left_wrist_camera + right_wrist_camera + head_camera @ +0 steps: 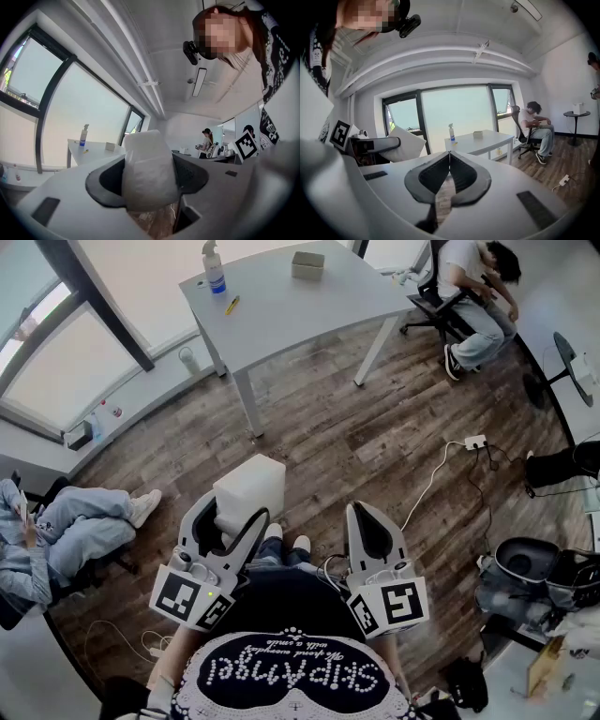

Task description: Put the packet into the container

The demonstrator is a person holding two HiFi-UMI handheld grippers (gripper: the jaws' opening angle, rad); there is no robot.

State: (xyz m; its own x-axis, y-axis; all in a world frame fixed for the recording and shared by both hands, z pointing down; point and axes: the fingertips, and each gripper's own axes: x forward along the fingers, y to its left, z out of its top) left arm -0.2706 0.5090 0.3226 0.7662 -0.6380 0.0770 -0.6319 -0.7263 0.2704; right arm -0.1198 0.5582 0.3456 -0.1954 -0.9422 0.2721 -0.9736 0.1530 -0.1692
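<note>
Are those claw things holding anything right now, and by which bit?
The left claw grips a white packet by its near end; the rest sticks out ahead. The right claw is shut and empty.

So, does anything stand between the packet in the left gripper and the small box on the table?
Nothing visible does. The left gripper grips the packet; only bare wooden floor lies between it and the table with the small box. The spray bottle stands aside, left of the box in the head view.
</note>
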